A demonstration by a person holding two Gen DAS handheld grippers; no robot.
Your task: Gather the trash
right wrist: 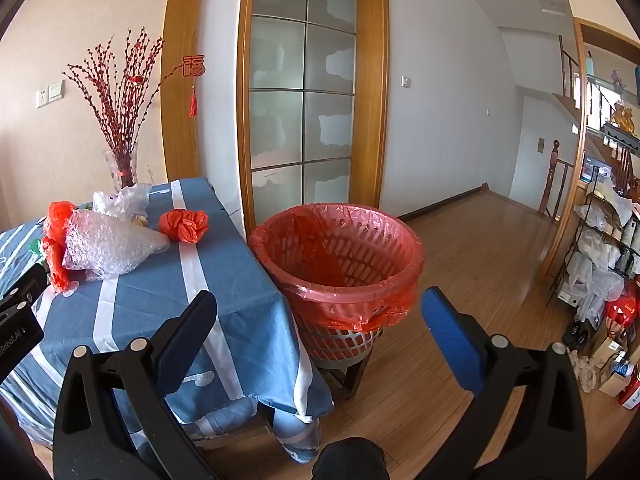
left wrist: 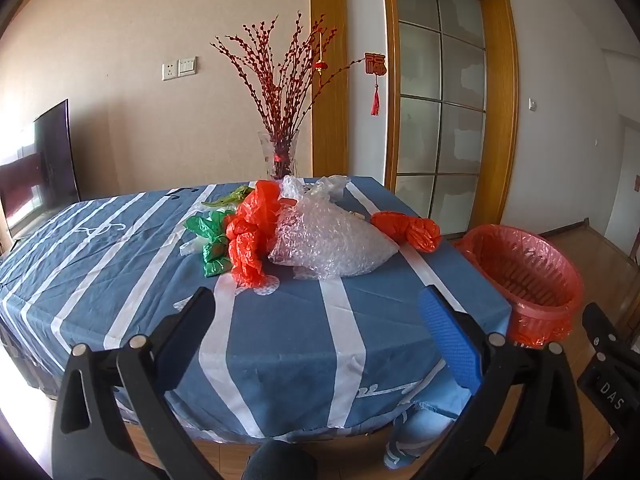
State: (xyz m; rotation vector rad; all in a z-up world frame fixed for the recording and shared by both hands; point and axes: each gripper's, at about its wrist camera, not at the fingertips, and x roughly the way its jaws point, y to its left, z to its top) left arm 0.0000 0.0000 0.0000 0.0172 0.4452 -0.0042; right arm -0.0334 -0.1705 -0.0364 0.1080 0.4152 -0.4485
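Trash lies on the blue striped tablecloth point(left wrist: 280, 320): a bubble wrap bundle point(left wrist: 328, 240), a knotted red bag point(left wrist: 250, 236), a green bag point(left wrist: 214, 244), a balled red bag point(left wrist: 408, 230) and a clear bag point(left wrist: 316, 188). In the right wrist view the bubble wrap point(right wrist: 112, 246) and red ball point(right wrist: 184, 225) show at the left. A basket lined with a red bag point(right wrist: 340, 264) stands right of the table, also in the left wrist view point(left wrist: 524, 272). My left gripper point(left wrist: 316, 308) is open and empty near the table's front edge. My right gripper point(right wrist: 320, 312) is open and empty before the basket.
A glass vase of red branches point(left wrist: 280, 156) stands at the table's far edge. A glass-panelled door point(right wrist: 304, 92) is behind the basket. Wooden floor point(right wrist: 480, 260) stretches right to a shelf rack with bags and boxes point(right wrist: 600, 260). A dark screen point(left wrist: 56, 152) stands at the left.
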